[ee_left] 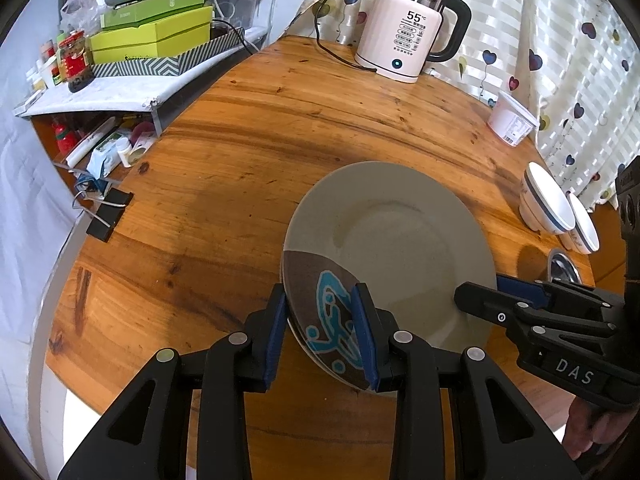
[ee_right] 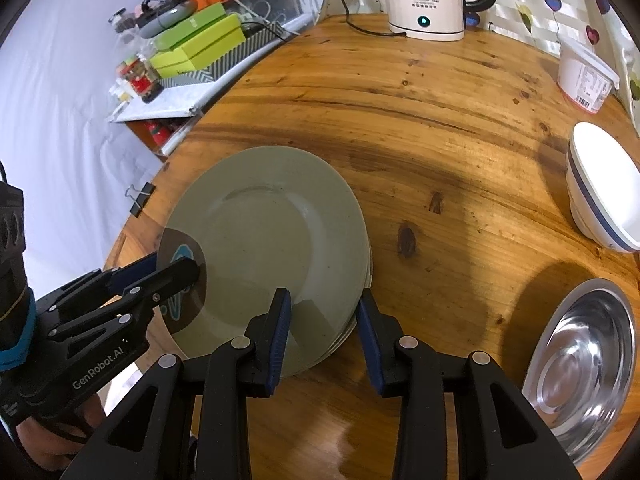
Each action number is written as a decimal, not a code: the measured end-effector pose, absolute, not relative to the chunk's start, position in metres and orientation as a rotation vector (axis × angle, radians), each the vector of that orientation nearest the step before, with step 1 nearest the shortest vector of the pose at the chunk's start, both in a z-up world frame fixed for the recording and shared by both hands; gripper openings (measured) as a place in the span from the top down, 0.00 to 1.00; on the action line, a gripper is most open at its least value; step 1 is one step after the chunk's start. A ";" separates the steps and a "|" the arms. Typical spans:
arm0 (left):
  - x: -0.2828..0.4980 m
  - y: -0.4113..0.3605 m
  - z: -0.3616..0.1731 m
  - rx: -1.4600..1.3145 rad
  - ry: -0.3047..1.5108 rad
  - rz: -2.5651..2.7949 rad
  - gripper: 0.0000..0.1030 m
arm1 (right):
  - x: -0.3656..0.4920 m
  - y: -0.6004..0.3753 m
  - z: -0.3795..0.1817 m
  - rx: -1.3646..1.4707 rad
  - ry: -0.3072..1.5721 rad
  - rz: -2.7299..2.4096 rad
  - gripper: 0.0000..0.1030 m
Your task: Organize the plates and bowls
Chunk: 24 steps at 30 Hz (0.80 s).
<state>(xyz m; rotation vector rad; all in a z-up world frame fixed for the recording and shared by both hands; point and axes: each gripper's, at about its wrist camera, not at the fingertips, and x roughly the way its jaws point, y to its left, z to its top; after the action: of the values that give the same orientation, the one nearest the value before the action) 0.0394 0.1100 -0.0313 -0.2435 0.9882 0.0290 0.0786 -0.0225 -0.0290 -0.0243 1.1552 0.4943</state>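
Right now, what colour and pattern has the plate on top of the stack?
The top plate is pale grey-green, with one brown patch bearing a turquoise swirl. The left wrist view shows it best.

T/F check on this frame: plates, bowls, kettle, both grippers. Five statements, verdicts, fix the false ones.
1. The left gripper is closed on the plate stack's rim. True.
2. The right gripper hangs clear of the plates. False: its jaws straddle the stack's rim on the opposite side.
3. The steel bowl holds food. False: it is empty.
4. The kettle stands at the table's far edge. True.
5. The two white bowls are stacked on the plates. False: they stand apart, to the right.
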 end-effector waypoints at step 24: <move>0.037 0.104 -0.032 -0.200 0.962 0.055 0.65 | 0.076 -0.018 -0.031 -0.091 1.126 0.486 0.64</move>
<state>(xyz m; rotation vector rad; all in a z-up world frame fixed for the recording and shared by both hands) 0.0370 0.1038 -0.0321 -0.2001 0.9620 0.0549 0.0762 -0.0182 -0.0306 -0.0912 1.1255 0.4855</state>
